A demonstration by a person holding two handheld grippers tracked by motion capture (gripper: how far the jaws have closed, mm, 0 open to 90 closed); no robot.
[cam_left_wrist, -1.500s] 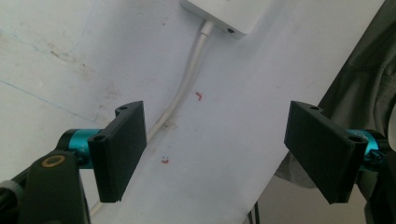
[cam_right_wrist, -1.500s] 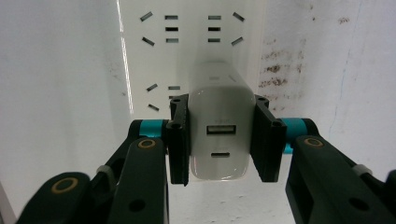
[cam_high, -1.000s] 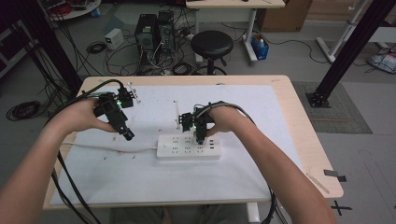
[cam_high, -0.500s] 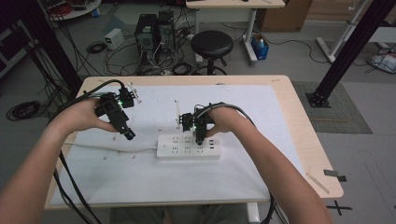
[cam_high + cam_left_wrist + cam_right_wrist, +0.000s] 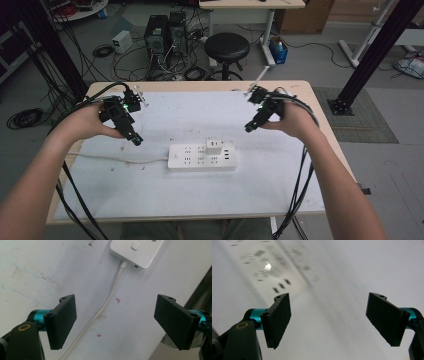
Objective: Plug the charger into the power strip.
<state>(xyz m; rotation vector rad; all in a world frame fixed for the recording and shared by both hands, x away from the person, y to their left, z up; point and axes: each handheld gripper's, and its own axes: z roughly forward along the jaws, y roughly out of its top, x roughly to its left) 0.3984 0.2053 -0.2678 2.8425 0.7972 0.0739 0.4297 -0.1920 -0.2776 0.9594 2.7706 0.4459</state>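
A white power strip [image 5: 201, 156] lies in the middle of the white table top [image 5: 200, 200], with a small white plug adapter [image 5: 214, 147] seated in it. Its white cord [image 5: 120, 160] runs off to the left. My left gripper [image 5: 136, 141] hovers left of the strip, open and holding nothing; its own view looks down on the cord [image 5: 110, 300] and the strip's end [image 5: 136, 250]. My right gripper [image 5: 248, 128] is raised right of the strip, well apart from it, open and empty. In the right gripper view the strip [image 5: 272, 267] is a motion-blurred shape.
Black cables trail from both grippers over the table's left and right edges. Beyond the far edge stand a black stool [image 5: 227, 47], computer towers [image 5: 162, 30] and tangled floor cables. A black frame leg [image 5: 372, 55] slants at the right.
My right gripper has left the power strip, moving up and to the right, and the plug adapter it was over stays seated in the strip. The left gripper has barely moved.
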